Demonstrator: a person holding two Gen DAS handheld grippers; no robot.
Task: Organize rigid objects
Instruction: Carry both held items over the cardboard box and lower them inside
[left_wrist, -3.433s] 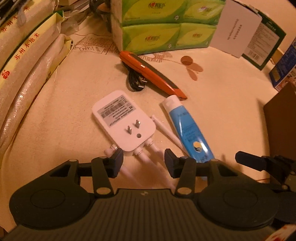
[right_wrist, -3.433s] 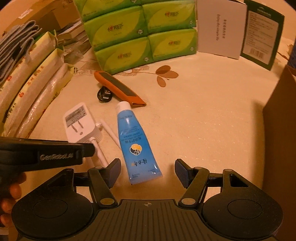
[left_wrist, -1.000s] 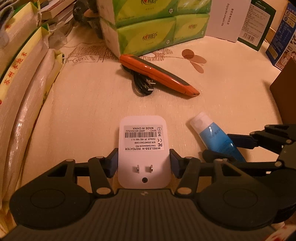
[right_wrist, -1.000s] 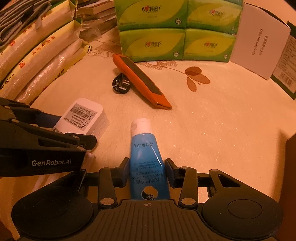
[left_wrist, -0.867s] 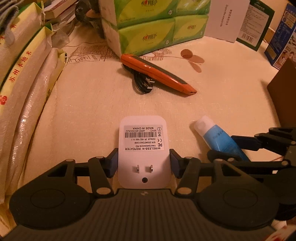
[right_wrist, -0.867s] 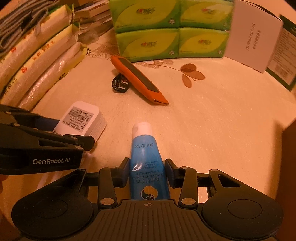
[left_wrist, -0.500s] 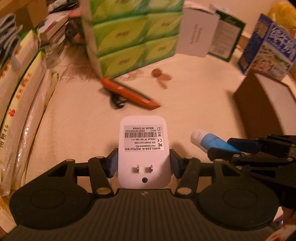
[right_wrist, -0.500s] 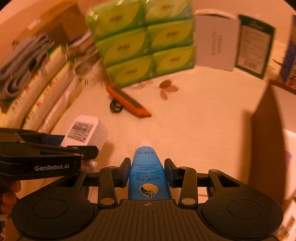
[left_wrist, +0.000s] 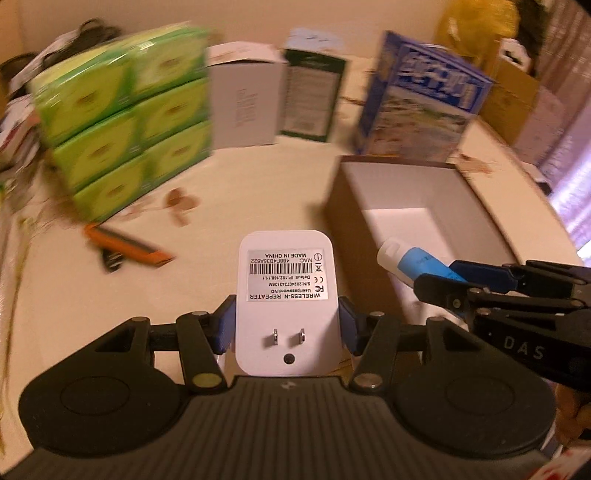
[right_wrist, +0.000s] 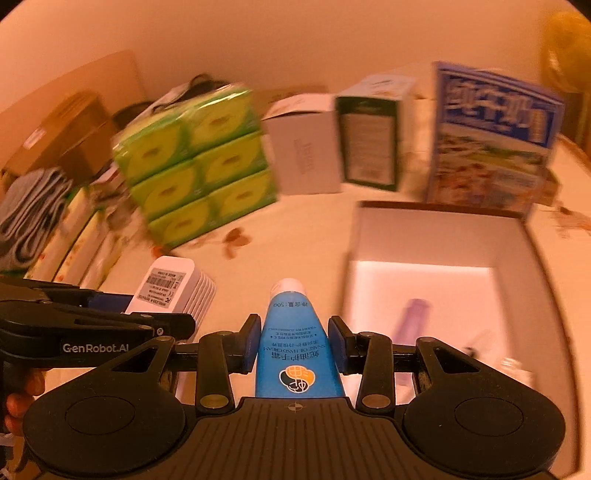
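Left gripper clamps a white repeater; right gripper clamps a blue tube. Both near the box (already holding items); orange tool remains.

Between the jaws of the left gripper sits a wireless repeater of smooth, matt white plastic, with a printed paper label and two bright metal prongs. Between the jaws of the right gripper sits a hand cream tube of glossy blue plastic with a white cap. Ahead and to the right of both, the cardboard box is matt brown outside and smooth white inside.
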